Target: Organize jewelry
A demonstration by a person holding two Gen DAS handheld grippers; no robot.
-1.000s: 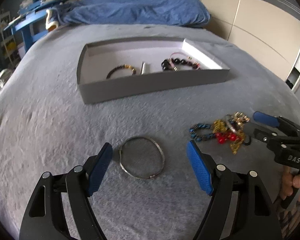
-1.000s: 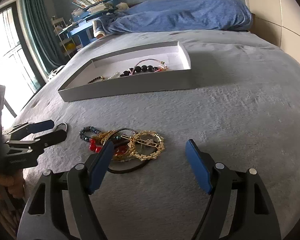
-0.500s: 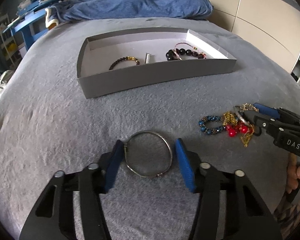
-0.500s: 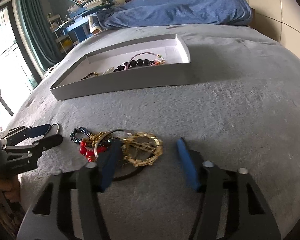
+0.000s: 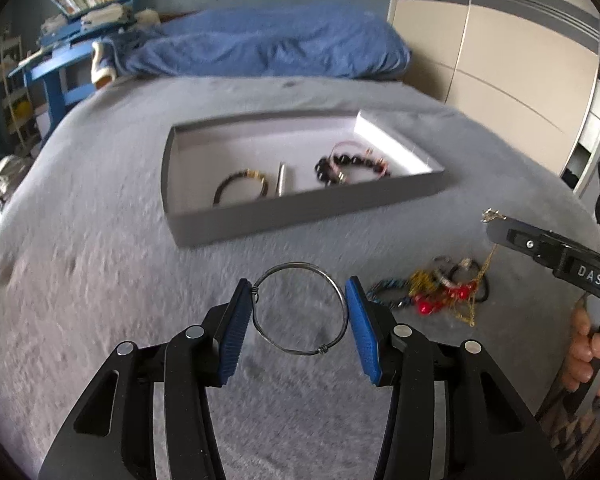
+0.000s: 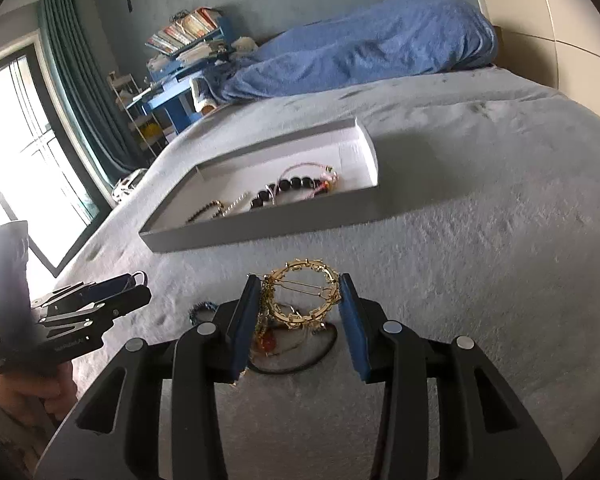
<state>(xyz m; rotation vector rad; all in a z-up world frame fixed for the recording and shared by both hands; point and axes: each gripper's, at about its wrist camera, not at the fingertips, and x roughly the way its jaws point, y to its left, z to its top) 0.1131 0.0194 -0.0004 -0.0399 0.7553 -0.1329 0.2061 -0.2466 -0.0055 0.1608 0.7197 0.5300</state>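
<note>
The left hand-held gripper (image 5: 298,312) has its blue pads pressed against both sides of the silver wire bangle (image 5: 300,309), which hangs between them clear of the grey bed cover (image 5: 100,260); the right hand-held gripper (image 6: 298,312) is clamped on the gold ring-shaped hair clip (image 6: 305,295), with a gold chain trailing from it down to the tangled jewelry pile (image 6: 276,336); the left wrist view alone shows that pile (image 5: 432,292) plainly, with red beads, a blue beaded bracelet and a black loop lying on the cover just right of the bangle, and it shows the right hand-held gripper from the side, raised, with a gold chain (image 5: 480,280) dangling from it; the right wrist view alone shows the window and green curtain (image 6: 84,100), and the left hand-held gripper out at the left edge; both views take in the shallow grey tray (image 5: 300,216) further up the bed, holding a dark bracelet (image 5: 242,186), a small silver bar (image 5: 281,179) and a black bead bracelet (image 5: 352,164) tangled with a pink cord; half a second ago the bangle lay flat on the cover between wider pads, and the gold clip sat on the pile; now both pieces are gripped and lifted, and the tray looks further off
</note>
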